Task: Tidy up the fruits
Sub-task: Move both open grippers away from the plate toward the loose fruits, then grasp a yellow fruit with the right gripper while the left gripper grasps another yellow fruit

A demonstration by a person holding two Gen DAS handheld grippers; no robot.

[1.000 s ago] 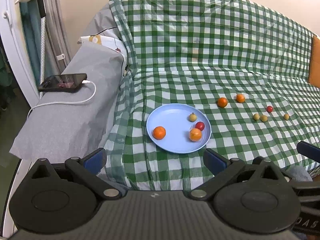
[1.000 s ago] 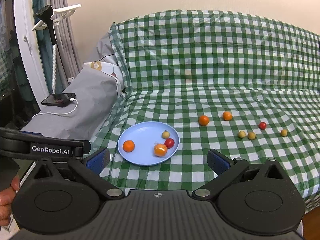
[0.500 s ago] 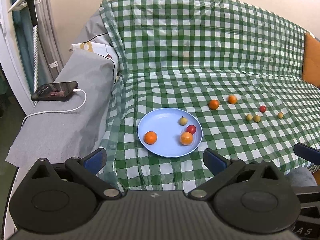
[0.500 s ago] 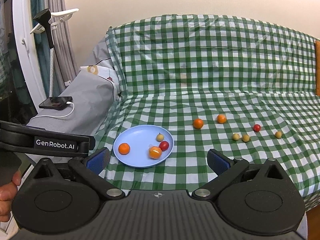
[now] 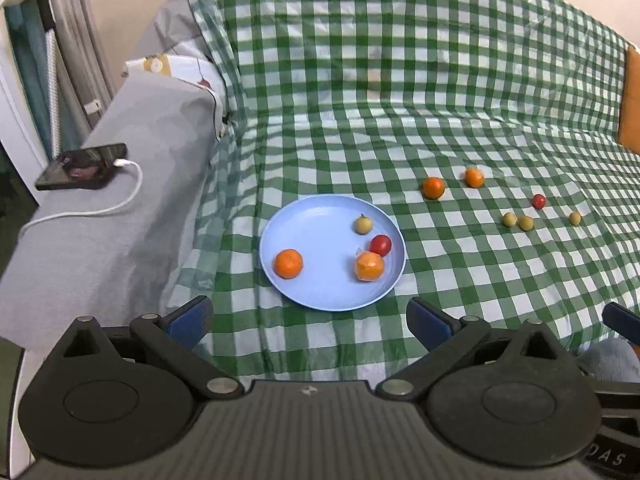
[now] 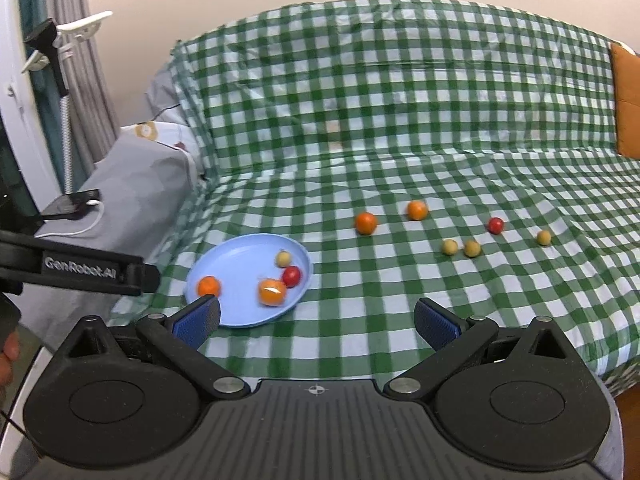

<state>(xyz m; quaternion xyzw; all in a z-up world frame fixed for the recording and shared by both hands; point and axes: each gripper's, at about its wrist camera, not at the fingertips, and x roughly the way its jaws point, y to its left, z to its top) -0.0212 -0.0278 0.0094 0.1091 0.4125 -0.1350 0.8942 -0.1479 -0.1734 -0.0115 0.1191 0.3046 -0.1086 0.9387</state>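
A blue plate [image 5: 320, 224] [image 6: 236, 260] lies on the green checked cloth and holds two oranges, a red tomato [image 5: 380, 245] and a small yellow fruit [image 5: 363, 224]. On the cloth to its right lie two oranges [image 5: 434, 187] [image 6: 366, 223], a red tomato [image 5: 539, 201] [image 6: 496, 225] and three small yellow fruits [image 5: 509, 219] [image 6: 449, 247]. My left gripper [image 5: 308, 322] is open and empty, in front of the plate. My right gripper [image 6: 316, 322] is open and empty, in front of the plate's right side.
A phone [image 5: 82, 166] on a charging cable lies on the grey sofa arm at left. An orange cushion [image 5: 629, 100] stands at the far right. A lamp stand and curtain [image 6: 60, 80] are at far left. The left gripper's body [image 6: 80, 270] crosses the right wrist view.
Both grippers have shifted a little toward the sofa: the plate and fruits look slightly larger and lower than half a second ago. Nothing on the cloth has moved. Both jaws stay open.
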